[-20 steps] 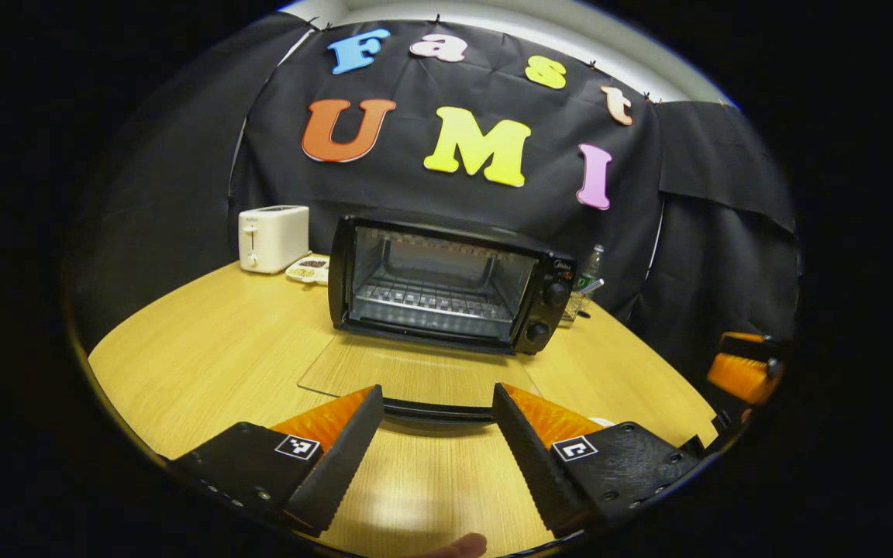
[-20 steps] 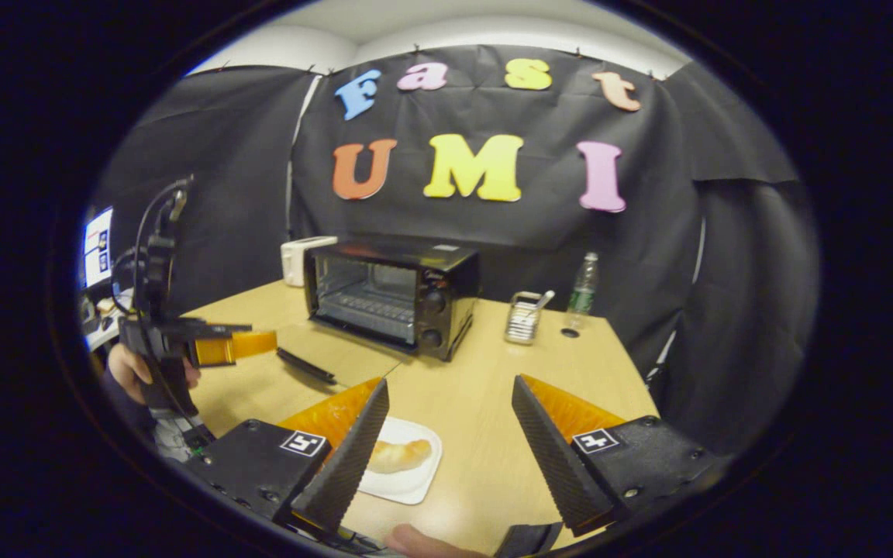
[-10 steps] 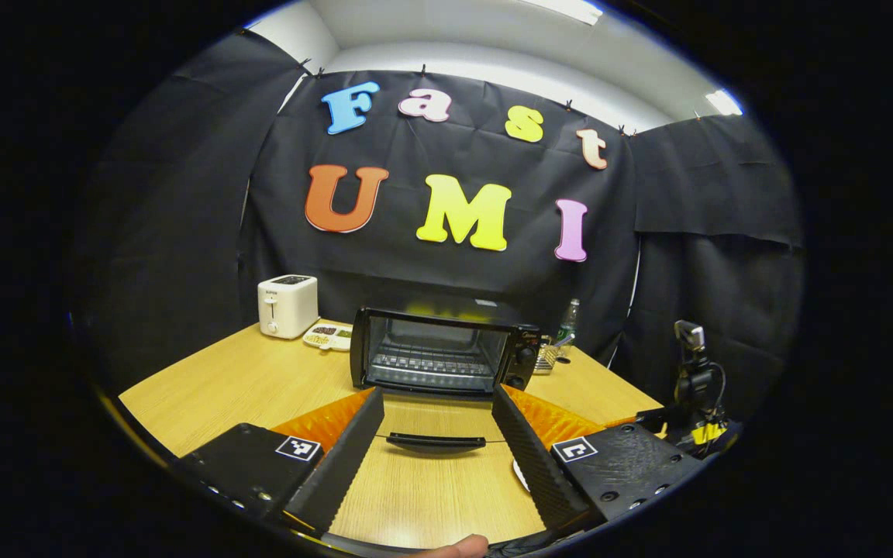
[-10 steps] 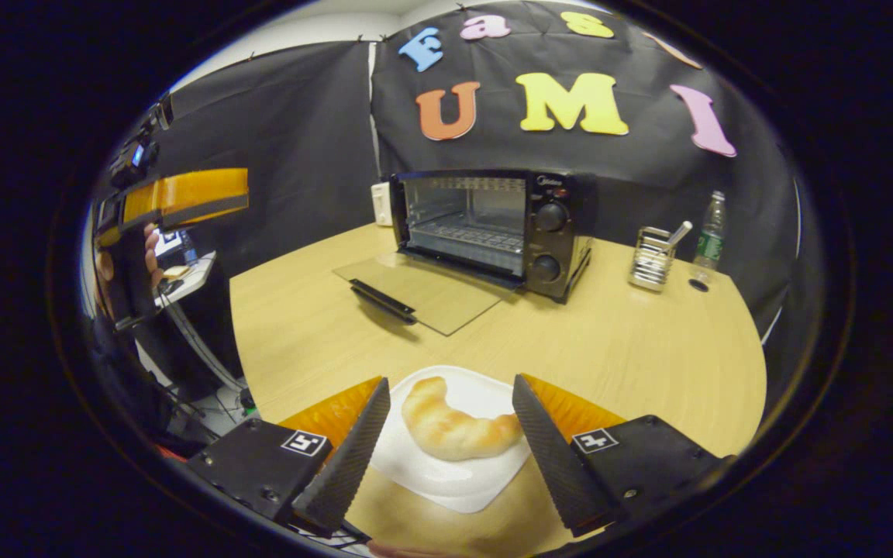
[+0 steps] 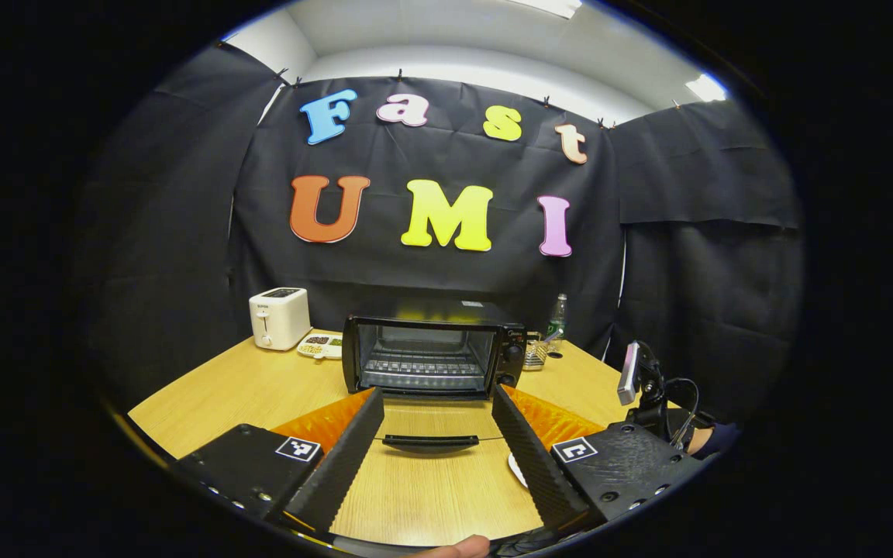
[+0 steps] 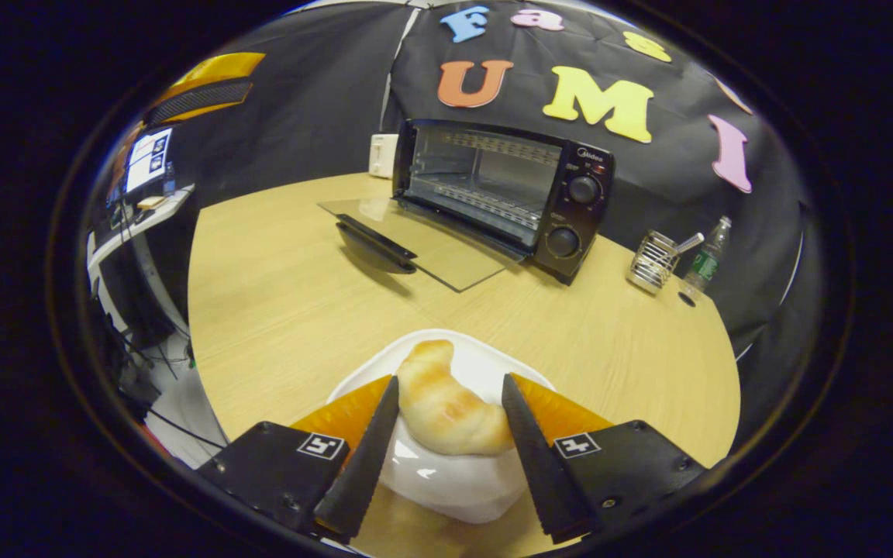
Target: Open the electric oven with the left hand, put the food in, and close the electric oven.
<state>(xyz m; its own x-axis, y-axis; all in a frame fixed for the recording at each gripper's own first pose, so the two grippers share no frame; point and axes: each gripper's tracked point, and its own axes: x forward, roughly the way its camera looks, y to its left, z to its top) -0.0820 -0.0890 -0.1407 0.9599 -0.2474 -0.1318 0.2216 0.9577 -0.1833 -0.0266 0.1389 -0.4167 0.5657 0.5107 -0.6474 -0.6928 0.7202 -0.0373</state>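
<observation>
The black electric oven point(image 5: 431, 353) stands at the back of the wooden table point(image 5: 245, 387), its glass door point(image 5: 427, 422) folded down flat and the door handle point(image 5: 431, 443) nearest me. My left gripper point(image 5: 437, 399) hovers open in front of the door with nothing between its fingers. In the right gripper view a golden croissant point(image 6: 446, 403) lies on a white plate point(image 6: 454, 484) at the table's near edge. My right gripper point(image 6: 451, 383) is low over the plate, open, one finger on each side of the croissant. The oven point(image 6: 505, 194) is beyond it, and the left gripper point(image 6: 206, 81) is high at upper left.
A white toaster point(image 5: 280, 318) and a small dish of snacks point(image 5: 321, 345) sit left of the oven. A wire holder point(image 6: 654, 267) and a plastic bottle point(image 6: 704, 256) stand to its right. A side desk with a screen point(image 6: 144, 159) lies off the table's left edge.
My left gripper has drawn back and up from the lowered oven door. My right gripper has dropped onto the plate and its fingers have narrowed around the croissant.
</observation>
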